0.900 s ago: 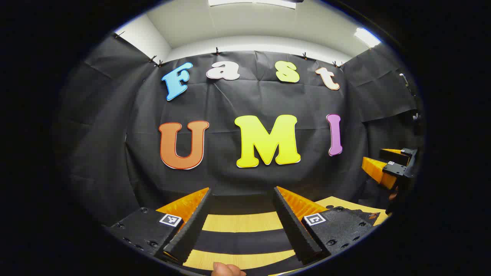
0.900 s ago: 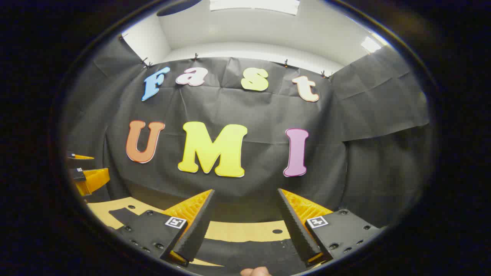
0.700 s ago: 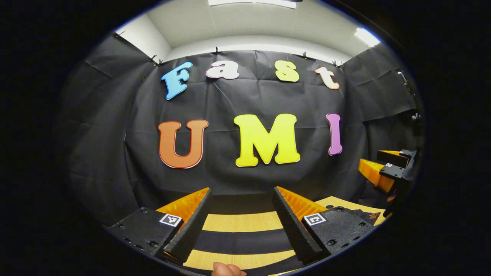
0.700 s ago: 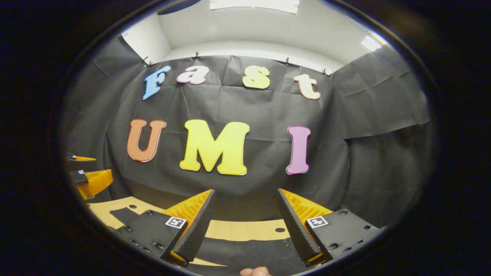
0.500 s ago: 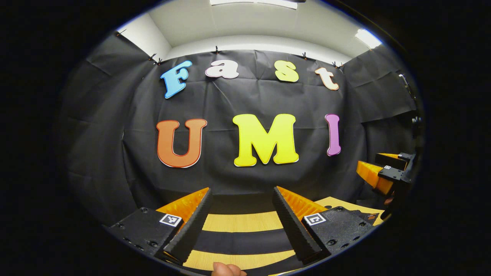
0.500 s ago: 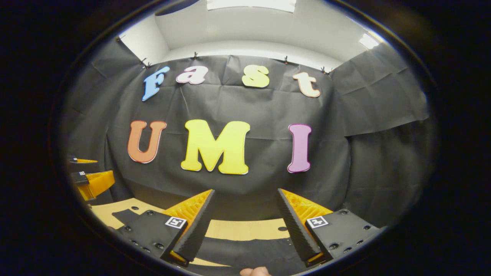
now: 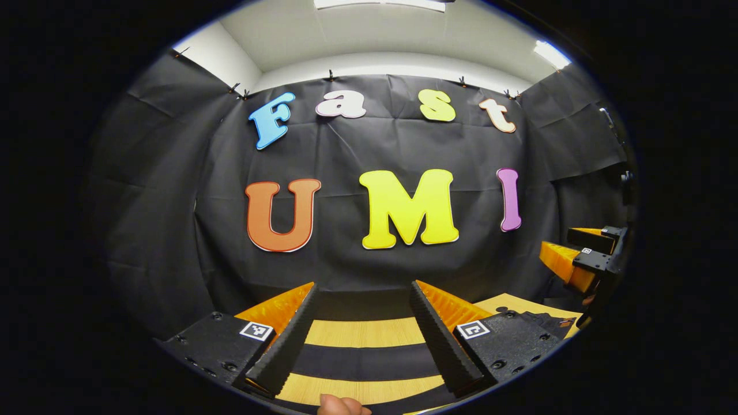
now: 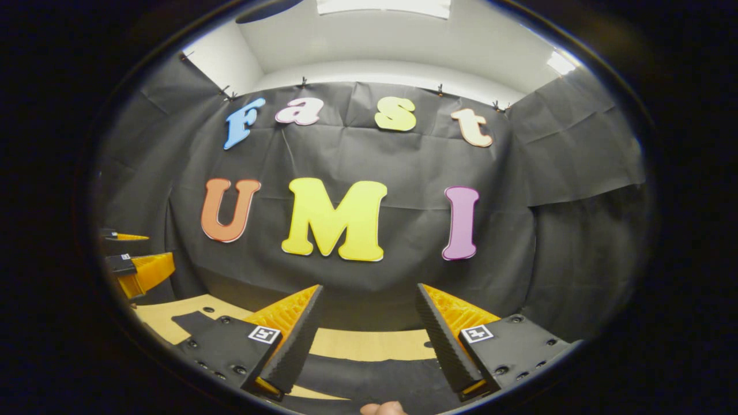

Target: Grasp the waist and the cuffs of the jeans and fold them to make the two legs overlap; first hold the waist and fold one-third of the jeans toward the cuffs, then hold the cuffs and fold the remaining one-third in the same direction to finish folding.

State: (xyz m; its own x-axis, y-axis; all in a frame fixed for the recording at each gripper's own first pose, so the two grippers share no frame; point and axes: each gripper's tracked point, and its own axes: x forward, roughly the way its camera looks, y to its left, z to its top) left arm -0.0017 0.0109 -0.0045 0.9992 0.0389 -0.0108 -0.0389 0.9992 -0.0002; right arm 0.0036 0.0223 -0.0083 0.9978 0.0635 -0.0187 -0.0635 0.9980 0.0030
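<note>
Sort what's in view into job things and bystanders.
Job: left gripper, open; right gripper, open; dark cloth, likely the jeans.
Bystanders: table; wall cloth; ceiling light.

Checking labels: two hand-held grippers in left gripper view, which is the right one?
The right hand-held gripper: small, at the right edge; the left hand-held gripper frames the bottom.

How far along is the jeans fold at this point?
No fold looks done yet. Both grippers, left and right, are open and hold nothing, raised over the table where dark fabric lies. All grasping and folding is left.
</note>
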